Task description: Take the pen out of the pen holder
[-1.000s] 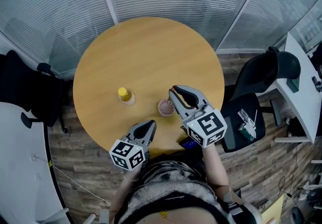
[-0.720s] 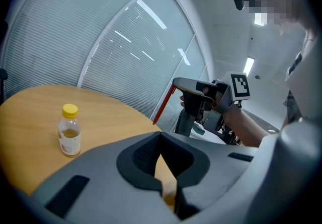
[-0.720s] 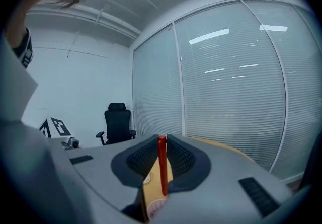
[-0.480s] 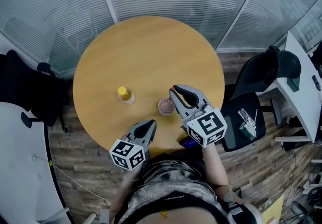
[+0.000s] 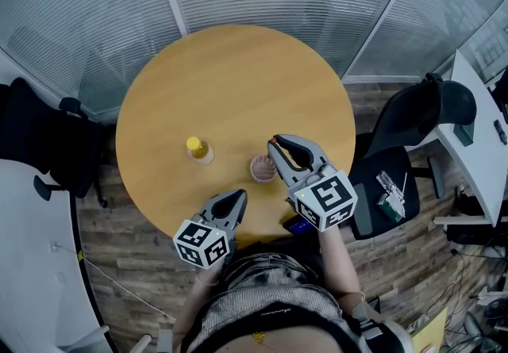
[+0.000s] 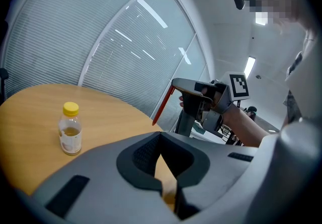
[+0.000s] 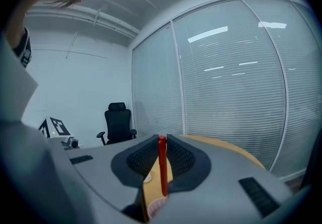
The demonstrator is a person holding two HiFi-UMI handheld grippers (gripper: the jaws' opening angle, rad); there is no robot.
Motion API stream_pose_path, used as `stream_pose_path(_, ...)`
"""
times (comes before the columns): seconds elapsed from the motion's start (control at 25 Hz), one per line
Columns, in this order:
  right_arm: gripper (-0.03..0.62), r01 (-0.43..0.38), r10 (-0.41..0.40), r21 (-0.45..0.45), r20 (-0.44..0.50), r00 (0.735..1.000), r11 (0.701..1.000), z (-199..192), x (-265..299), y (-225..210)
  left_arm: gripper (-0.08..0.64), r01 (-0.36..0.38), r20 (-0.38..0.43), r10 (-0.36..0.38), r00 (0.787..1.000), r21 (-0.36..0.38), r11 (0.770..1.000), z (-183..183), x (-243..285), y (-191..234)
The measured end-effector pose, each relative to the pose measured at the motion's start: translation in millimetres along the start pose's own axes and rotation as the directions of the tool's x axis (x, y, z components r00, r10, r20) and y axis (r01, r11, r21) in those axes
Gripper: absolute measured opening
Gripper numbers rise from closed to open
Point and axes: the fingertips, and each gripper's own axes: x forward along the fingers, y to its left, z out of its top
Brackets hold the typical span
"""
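My right gripper [image 5: 275,144] is shut on a red pen [image 7: 162,167], which stands upright between its jaws. From the left gripper view the same pen [image 6: 162,104] slants down from the raised right gripper [image 6: 177,85], clear of the table. The pinkish pen holder [image 5: 261,170] stands on the round wooden table [image 5: 230,82], just left of and below the right gripper; its rim [image 7: 155,209] shows under the jaws. My left gripper [image 5: 236,197] hovers at the table's near edge, shut and holding nothing.
A small bottle with a yellow cap [image 5: 196,150] stands left of the holder and also shows as bottle [image 6: 70,129]. Black office chairs [image 5: 413,117] and a white desk [image 5: 476,129] are at the right. Glass walls with blinds ring the far side.
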Motion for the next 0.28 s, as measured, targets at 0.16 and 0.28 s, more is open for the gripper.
stream_pose_path(0.16, 0.063, -0.002, 0.002, 0.000, -0.010, 1.000, 1.000, -3.7, 2.2, 0.8, 0.003, -0.002, 0.000, 0.002, 1.000, -0.001, 1.000, -0.5, -0.8, 1.4)
stream_pose_path(0.28, 0.063, -0.004, 0.004, 0.000, -0.016, 1.000, 1.000, -7.5, 4.6, 1.1, 0.003, -0.003, 0.001, 0.003, 1.000, 0.000, 1.000, -1.2, -0.8, 3.2)
